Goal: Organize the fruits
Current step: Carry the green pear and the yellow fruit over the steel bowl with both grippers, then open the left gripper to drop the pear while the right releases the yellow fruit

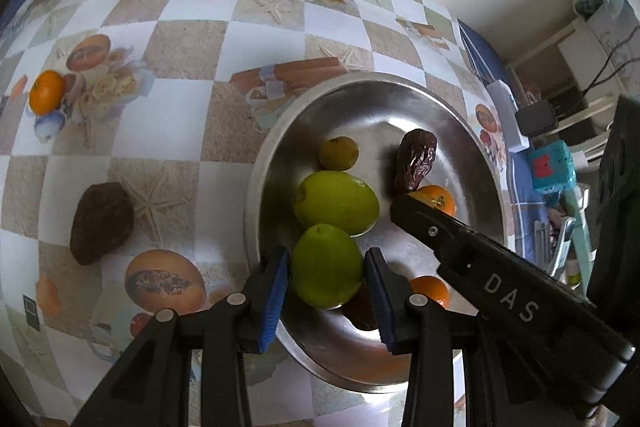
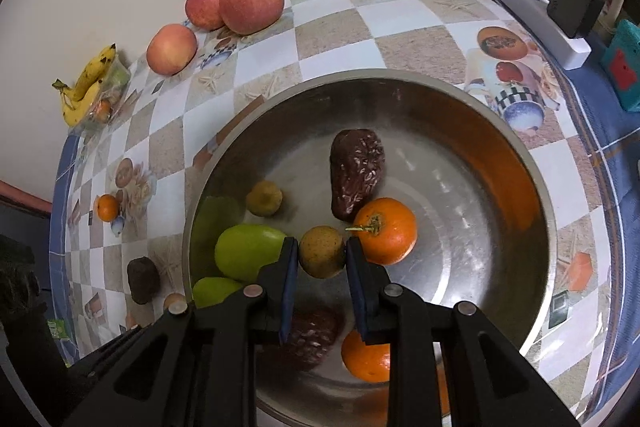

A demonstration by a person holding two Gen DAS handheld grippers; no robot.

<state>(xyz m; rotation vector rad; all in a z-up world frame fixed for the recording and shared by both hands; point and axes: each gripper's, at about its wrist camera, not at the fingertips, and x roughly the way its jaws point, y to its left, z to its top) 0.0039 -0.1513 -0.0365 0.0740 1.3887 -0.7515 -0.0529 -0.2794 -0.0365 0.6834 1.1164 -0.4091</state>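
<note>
The steel bowl (image 2: 532,187) holds oranges, dates and green fruits; left gripper (image 1: 326,267) jaws clamp a green fruit (image 1: 325,265), right gripper (image 2: 322,257) jaws a yellowish fruit (image 2: 321,257).

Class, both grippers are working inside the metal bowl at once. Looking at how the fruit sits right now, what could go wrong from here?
1. The left gripper and right gripper work close together over the metal bowl; they might collide.
2. The green fruit between the left fingers is smooth and rounded; it could slip out.
3. Lifting the small yellow-brown fruit may nudge the adjacent orange and set it rolling.
</note>
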